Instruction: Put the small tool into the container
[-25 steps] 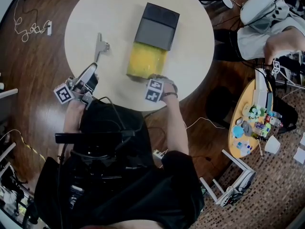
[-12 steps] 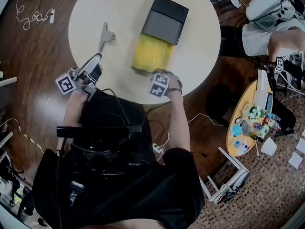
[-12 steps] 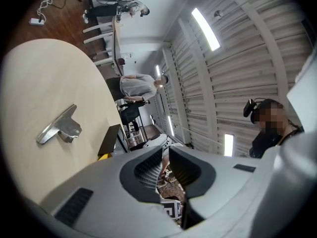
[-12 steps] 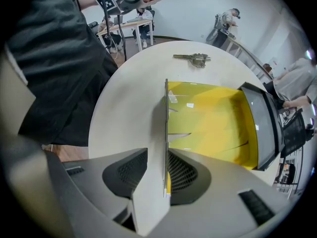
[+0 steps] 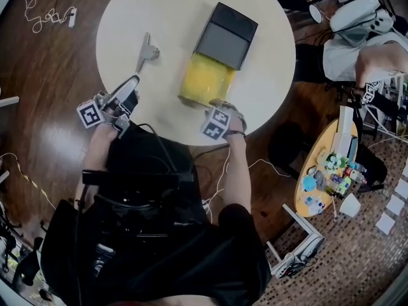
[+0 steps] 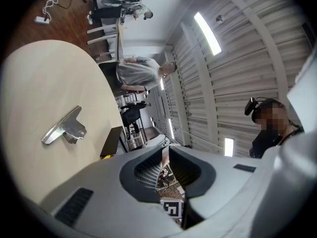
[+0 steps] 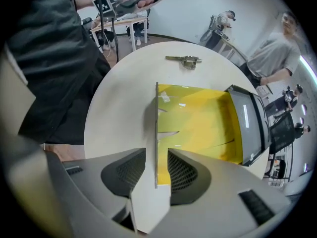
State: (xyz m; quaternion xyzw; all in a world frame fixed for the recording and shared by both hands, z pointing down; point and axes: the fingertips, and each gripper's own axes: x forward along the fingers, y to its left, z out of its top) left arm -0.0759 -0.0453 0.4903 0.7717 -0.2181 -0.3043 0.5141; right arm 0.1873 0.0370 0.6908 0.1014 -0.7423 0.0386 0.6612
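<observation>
The small metal tool (image 5: pixel 145 51) lies on the round white table (image 5: pixel 127 18), left of the container; it also shows in the left gripper view as the tool (image 6: pixel 64 129). The yellow container (image 5: pixel 205 81) has its dark lid (image 5: pixel 226 37) slid to the far end. My right gripper (image 7: pixel 157 155) points down over the container's near wall (image 7: pixel 156 133). Its jaws have just been opening, and the thin wall stands between the pads with a gap on each side. My left gripper (image 5: pixel 131 81) hovers at the table's near left edge, short of the tool, jaws together and empty.
A person (image 5: pixel 357 43) sits at the upper right beyond the table. A small yellow side table (image 5: pixel 325 171) crowded with several small items stands on the right. A cable (image 5: pixel 44 18) lies on the wooden floor at the upper left.
Both grippers, the tool and the container stay where they were; only the head view has drifted slightly.
</observation>
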